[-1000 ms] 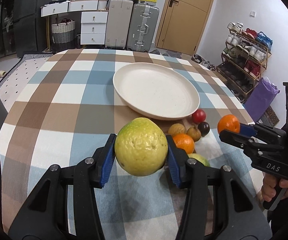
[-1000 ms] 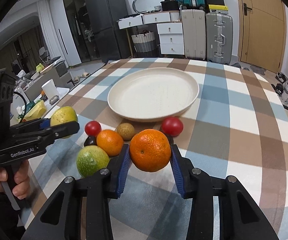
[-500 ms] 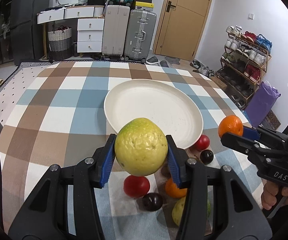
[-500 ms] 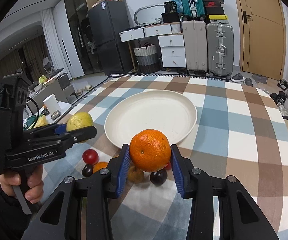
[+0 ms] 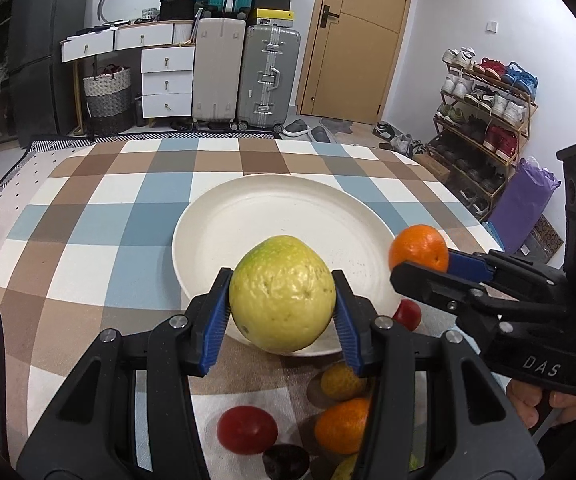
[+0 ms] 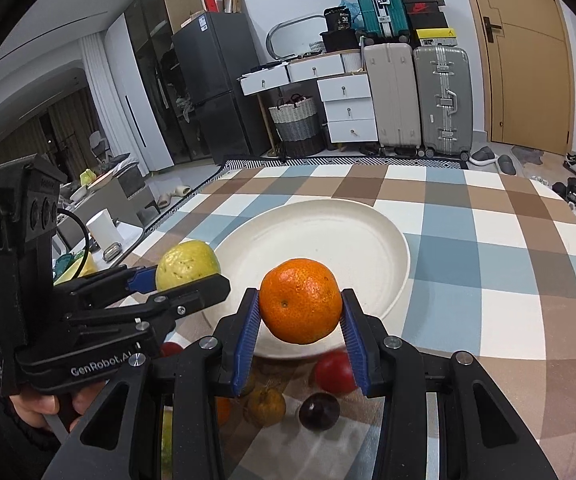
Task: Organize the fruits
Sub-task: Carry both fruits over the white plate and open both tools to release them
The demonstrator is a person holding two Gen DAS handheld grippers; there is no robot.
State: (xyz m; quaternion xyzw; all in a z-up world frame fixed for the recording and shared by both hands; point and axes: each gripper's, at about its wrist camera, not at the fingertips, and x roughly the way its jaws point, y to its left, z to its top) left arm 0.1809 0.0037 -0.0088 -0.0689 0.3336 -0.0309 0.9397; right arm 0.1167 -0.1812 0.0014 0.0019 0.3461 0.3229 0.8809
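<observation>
Both grippers have advanced over the near rim of the cream plate [image 5: 288, 208]. Left gripper [image 5: 282, 312] jaws clamp a yellow-green guava [image 5: 282, 294] at lower centre of its view; right gripper [image 6: 299, 316] jaws clamp an orange mandarin [image 6: 299, 300]. Below them, loose fruits lie on the checked table [image 6: 507, 264]: a red tomato [image 5: 248, 429], another mandarin [image 5: 341, 424].

Yellow-green guava [image 5: 282, 294], orange mandarin [image 6: 300, 301], cream plate [image 5: 288, 216] (tablecloth [image 5: 100, 216] checked blue, brown, white).
</observation>
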